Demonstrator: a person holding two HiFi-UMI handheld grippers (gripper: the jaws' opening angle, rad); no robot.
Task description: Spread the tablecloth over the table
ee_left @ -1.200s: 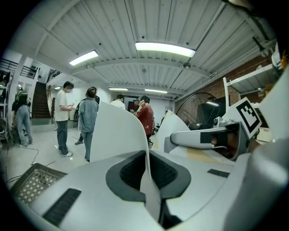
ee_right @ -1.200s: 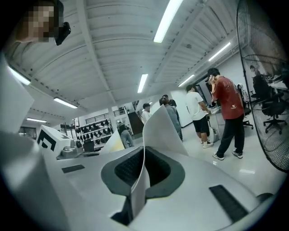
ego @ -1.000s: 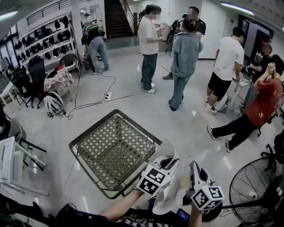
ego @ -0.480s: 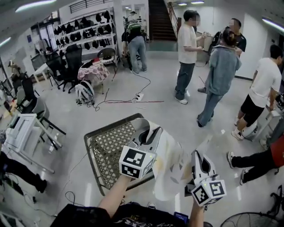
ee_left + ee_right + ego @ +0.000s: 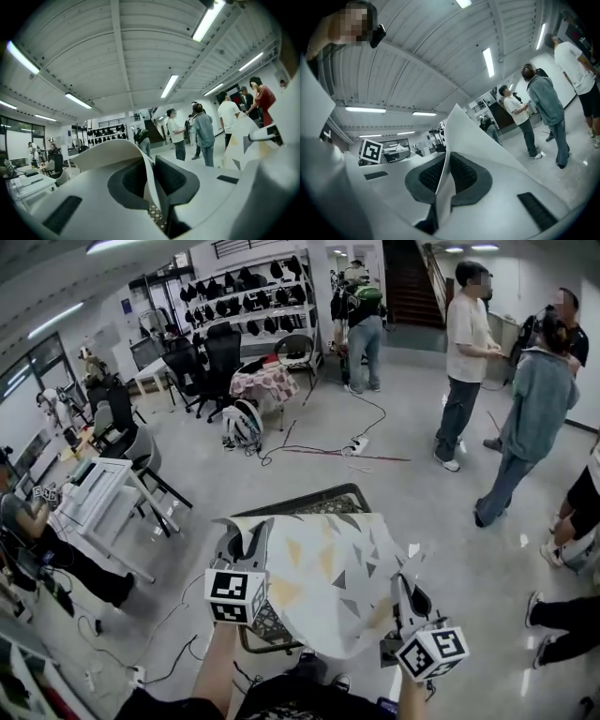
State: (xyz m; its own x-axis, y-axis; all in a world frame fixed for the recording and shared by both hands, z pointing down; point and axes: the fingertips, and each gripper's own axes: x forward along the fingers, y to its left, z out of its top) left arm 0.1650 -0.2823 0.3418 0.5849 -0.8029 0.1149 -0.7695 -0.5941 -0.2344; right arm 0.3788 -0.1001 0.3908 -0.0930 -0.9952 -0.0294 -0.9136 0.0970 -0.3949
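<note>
The tablecloth (image 5: 323, 573), white with yellow and grey triangles, is hanging stretched between the two grippers, spreading over the near and right part of the table (image 5: 314, 505). Whether it's touching the top, I can't tell. The table's mesh top and dark rim are showing past the cloth's far edge and again under its near-left hem. The left gripper (image 5: 152, 178) is letting its jaws come apart right now, the cloth's left corner running loosely between the pads and curling over the left one. The right gripper (image 5: 449, 176) is pinching the right corner tight, pads squeezing the fabric. For markings, the left marker cube (image 5: 234, 594) and the right marker cube (image 5: 431, 652) are showing bold black-and-white square codes. Looking for room: bare grey floor (image 5: 441, 531) is lying open to the right of the table, out to the people (image 5: 539, 409) standing far right. A power strip (image 5: 356, 444) and its cables are trailing across the floor beyond the far edge. On the left, a white desk (image 5: 98, 488) is crowding in nearer.
</note>
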